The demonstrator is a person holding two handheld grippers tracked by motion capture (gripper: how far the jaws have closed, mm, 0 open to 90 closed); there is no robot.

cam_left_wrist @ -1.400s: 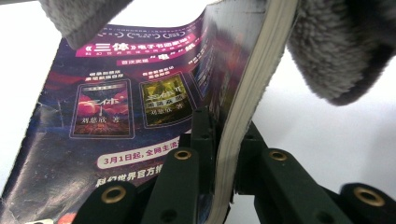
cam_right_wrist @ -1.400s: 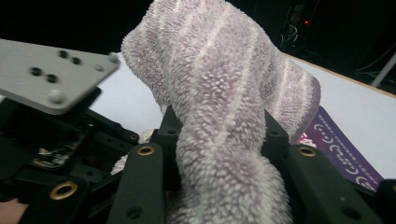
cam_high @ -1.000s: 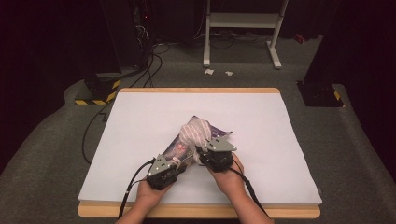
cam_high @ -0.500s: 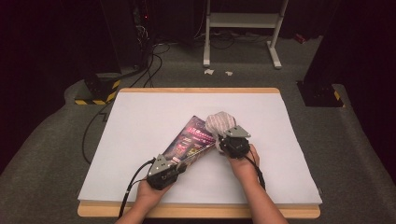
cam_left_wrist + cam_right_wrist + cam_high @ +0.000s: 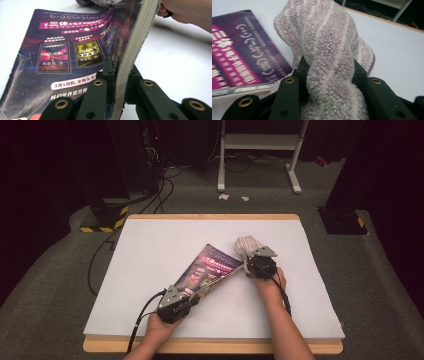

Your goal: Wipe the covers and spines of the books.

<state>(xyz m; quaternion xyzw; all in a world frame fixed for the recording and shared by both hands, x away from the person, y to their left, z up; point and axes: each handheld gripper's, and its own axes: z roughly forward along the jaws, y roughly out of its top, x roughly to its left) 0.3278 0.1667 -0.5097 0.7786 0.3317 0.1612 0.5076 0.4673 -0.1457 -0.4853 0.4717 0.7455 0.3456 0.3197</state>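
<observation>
A purple magazine [image 5: 210, 267] lies slantwise on the white table top [image 5: 150, 245], its right edge lifted. My left gripper [image 5: 192, 296] is shut on the near corner; in the left gripper view the jaws [image 5: 120, 72] pinch the page block of the magazine [image 5: 62, 50]. My right gripper [image 5: 252, 257] is shut on a pale lilac striped towel [image 5: 246, 245] just past the magazine's far right corner. In the right gripper view the fuzzy towel [image 5: 324, 37] bulges up between the jaws [image 5: 328, 67], and the magazine [image 5: 239, 57] lies to its left.
The table has a wooden rim [image 5: 215, 346] along its front edge. On the dark floor beyond stand a white metal frame [image 5: 260, 142], cables [image 5: 160, 180] and a black-and-yellow striped block [image 5: 102, 222]. White table surface lies to the left and right of both hands.
My right gripper has carried the towel rightward off the top of the magazine to a spot beside its far corner. The left gripper has kept still on the magazine.
</observation>
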